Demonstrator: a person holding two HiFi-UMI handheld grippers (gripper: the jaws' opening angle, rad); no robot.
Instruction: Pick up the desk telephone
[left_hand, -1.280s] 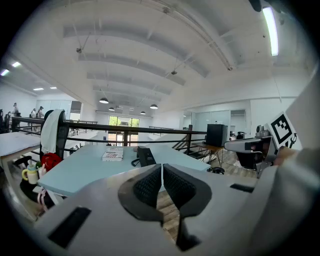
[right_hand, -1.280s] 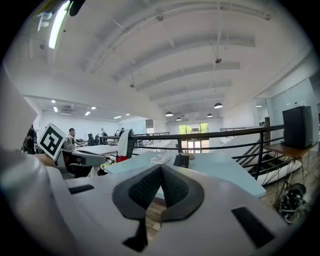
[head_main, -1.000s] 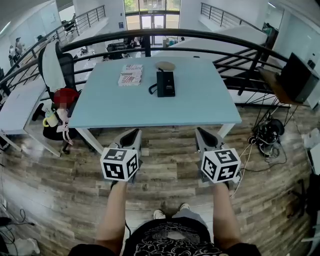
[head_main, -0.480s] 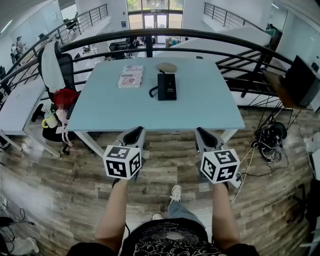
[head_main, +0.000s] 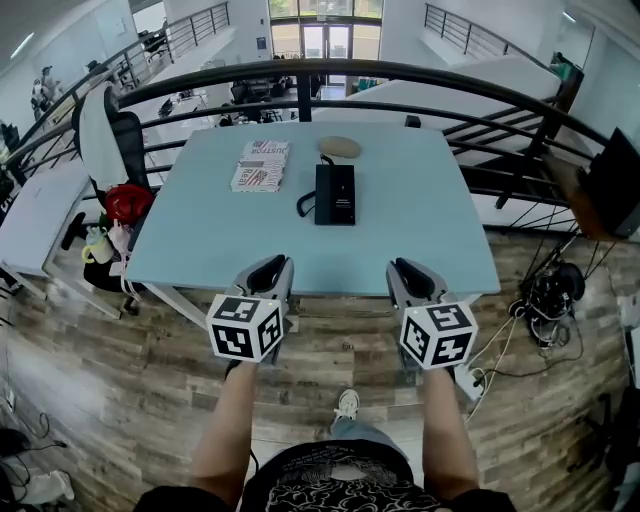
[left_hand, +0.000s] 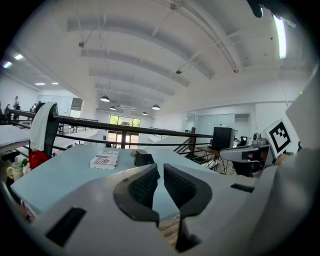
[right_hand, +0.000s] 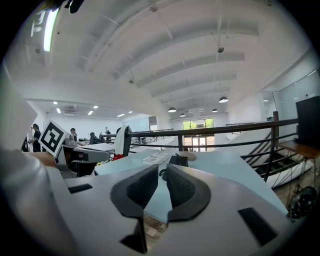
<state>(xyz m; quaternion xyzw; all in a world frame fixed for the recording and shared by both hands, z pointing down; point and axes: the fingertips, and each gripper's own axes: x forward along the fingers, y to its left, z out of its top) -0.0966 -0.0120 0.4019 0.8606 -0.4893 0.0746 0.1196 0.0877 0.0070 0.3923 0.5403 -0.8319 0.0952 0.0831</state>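
- Two grippers are short of the work. The left gripper (head_main: 268, 270) and the right gripper (head_main: 408, 272) hover at the near edge of the pale blue table (head_main: 420, 230), pointing across it and touching nothing.
- Left jaws sit pressed almost together and empty. The right jaws are opening, with only a narrow slit so far and nothing between them.
- Black and flat, the desk telephone (head_main: 334, 194) lies toward the far middle of the table, well apart from both grippers. Its coiled cord (head_main: 305, 205) loops off its left side.
- Nearby, a stack of printed booklets (head_main: 262, 165) lies to the telephone's left, and a round tan disc (head_main: 339, 146) sits just behind it.
- Judged from this, the step in hand is the approach. Carry both grippers in over the table edge and spread the jaws wide before arriving, since the body looks broad.
- Coming in from both sides and clamping the long edges of the base seems the soundest hold. A level lift should keep the handset seated, though its exact seat is too small to make out.
- Keep the left jaws clear of the cord loop. Whether another cable tethers the telephone cannot be told, so lift slowly.
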